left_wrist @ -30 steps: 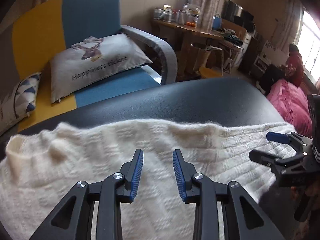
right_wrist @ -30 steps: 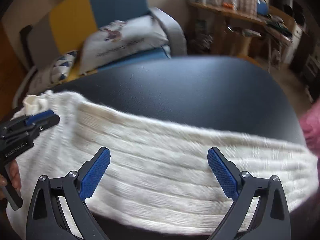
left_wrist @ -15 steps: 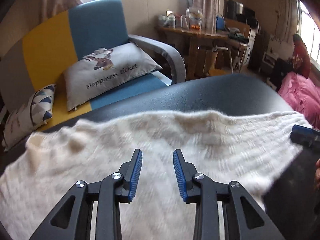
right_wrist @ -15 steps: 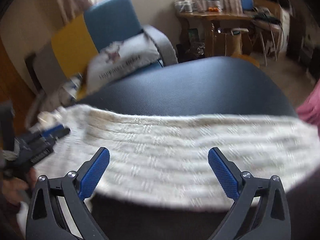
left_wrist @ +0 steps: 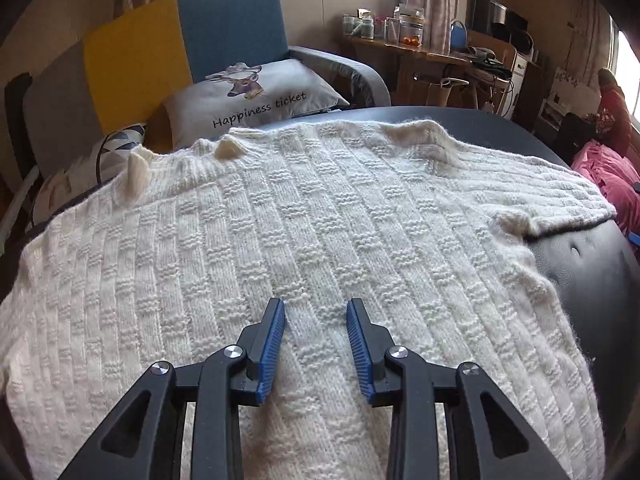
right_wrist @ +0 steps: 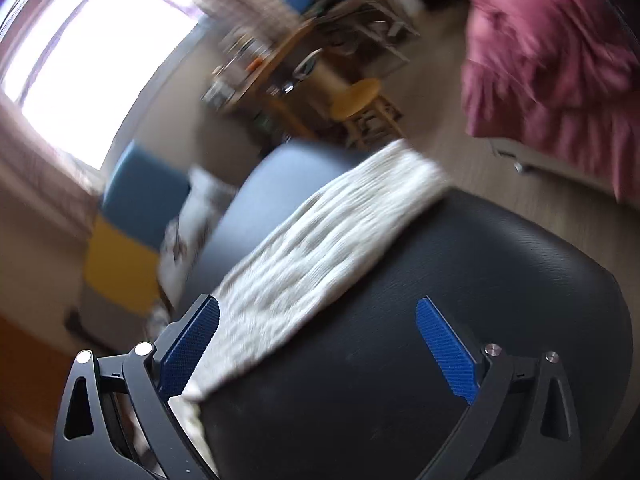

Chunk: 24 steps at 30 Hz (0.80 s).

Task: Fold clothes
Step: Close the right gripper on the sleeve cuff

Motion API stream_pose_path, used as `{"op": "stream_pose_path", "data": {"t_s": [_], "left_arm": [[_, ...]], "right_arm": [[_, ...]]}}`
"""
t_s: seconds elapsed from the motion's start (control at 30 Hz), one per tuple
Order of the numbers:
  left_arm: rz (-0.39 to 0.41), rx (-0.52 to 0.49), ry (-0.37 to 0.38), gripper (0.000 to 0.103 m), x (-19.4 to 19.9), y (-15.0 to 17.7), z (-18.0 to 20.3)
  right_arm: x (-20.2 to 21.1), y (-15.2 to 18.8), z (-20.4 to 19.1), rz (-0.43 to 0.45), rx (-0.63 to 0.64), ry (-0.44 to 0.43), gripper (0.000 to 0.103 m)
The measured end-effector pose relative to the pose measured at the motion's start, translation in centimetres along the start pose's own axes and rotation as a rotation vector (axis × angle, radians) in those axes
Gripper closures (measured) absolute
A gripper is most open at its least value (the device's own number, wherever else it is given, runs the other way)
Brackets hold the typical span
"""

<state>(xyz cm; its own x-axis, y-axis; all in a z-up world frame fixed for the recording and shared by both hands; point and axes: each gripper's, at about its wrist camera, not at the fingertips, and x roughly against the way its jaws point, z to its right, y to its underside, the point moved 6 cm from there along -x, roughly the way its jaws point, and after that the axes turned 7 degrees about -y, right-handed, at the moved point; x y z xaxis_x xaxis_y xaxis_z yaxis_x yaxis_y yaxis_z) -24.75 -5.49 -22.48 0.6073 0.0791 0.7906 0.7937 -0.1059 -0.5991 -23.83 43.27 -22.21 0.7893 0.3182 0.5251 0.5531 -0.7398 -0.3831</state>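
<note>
Across the black table (left_wrist: 592, 280), a cream knitted sweater (left_wrist: 304, 216) lies spread flat, no fold made yet.

Filling most of the left wrist view, the sweater has its collar at the upper left and one sleeve stretched toward the right edge; the other sleeve and the hem are cut off by the frame. The left gripper (left_wrist: 316, 340) hangs above the middle of the knit with its jaws partly apart and nothing between them. The right gripper (right_wrist: 316, 344) has its jaws wide apart and empty, over bare table beside the sleeve. That view is tilted and badly blurred, so the sleeve's end is hard to make out. Judging by this, all the folding is still to do.
</note>
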Motion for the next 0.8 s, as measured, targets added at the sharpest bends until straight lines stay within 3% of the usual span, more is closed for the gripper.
{"op": "stream_pose_path", "data": {"t_s": [0.23, 0.33, 0.4, 0.8], "left_arm": [[-0.002, -0.004, -0.012, 0.070, 0.1, 0.1, 0.2], [-0.001, 0.000, -0.010, 0.070, 0.2, 0.1, 0.1], [0.000, 0.000, -0.011, 0.070, 0.2, 0.1, 0.1], [0.001, 0.001, -0.013, 0.070, 0.1, 0.2, 0.1]], "right_arm": [[-0.4, -1.6, 1.7, 0.019, -0.022, 0.062, 0.004], [-0.8, -1.9, 2.2, 0.015, 0.000, 0.110, 0.028], [-1.0, -2.1, 2.6, 0.014, -0.017, 0.101, 0.052], [-2.0, -3.5, 3.9, 0.064, -0.142, -0.024, 0.052]]}}
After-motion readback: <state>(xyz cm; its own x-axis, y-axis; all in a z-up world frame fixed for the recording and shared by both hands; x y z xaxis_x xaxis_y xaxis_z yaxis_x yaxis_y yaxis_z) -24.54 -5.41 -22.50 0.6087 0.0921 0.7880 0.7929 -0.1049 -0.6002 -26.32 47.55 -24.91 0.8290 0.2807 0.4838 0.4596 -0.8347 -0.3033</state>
